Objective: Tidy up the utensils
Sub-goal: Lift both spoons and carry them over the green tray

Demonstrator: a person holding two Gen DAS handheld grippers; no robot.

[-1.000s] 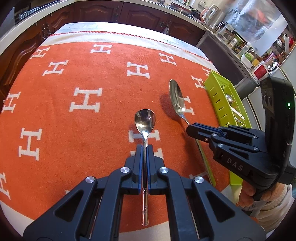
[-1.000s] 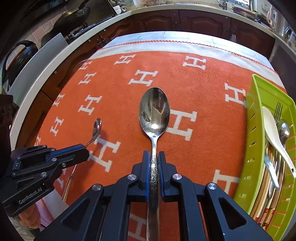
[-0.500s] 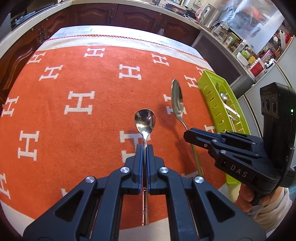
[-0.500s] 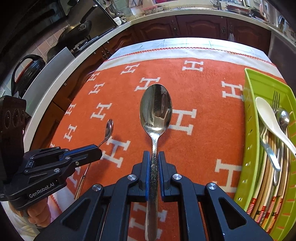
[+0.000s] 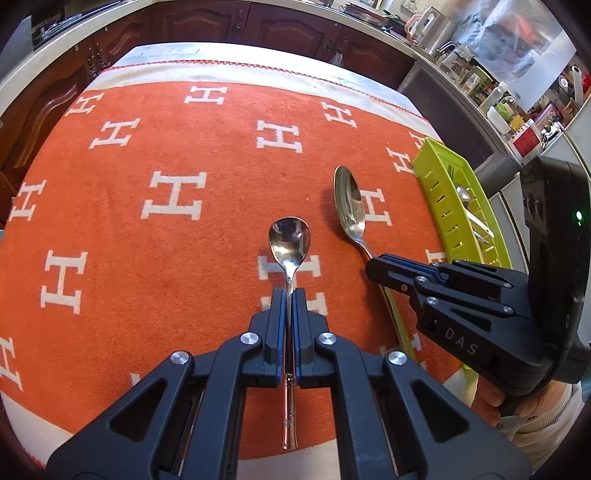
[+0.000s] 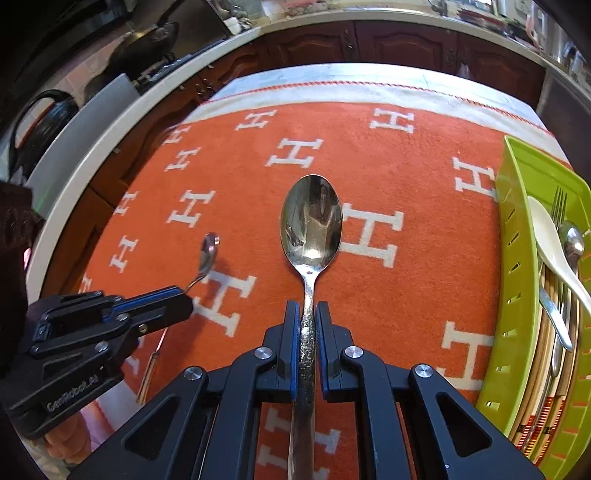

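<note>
My left gripper (image 5: 290, 295) is shut on the thin handle of a small steel spoon (image 5: 289, 240), bowl forward, held above the orange cloth (image 5: 166, 258). To its right in the same view the right gripper (image 5: 373, 267) grips a large steel spoon (image 5: 349, 203). In the right wrist view my right gripper (image 6: 308, 308) is shut on that large spoon (image 6: 311, 221) by its handle, and the left gripper (image 6: 186, 301) holds the small spoon (image 6: 207, 254) at the lower left. A lime-green utensil tray (image 6: 517, 295) lies along the cloth's right side.
The green tray (image 5: 447, 206) holds a white ladle spoon (image 6: 550, 240), a fork (image 6: 559, 203), another metal spoon and chopsticks. Dark wooden cabinets (image 5: 258, 26) ring the table. Kitchen clutter (image 5: 498, 92) sits at the far right, a black kettle (image 6: 40, 125) at the far left.
Both views have shifted a little over the cloth, with the tray sliding slightly in view. Each gripper keeps its hold on its spoon.
</note>
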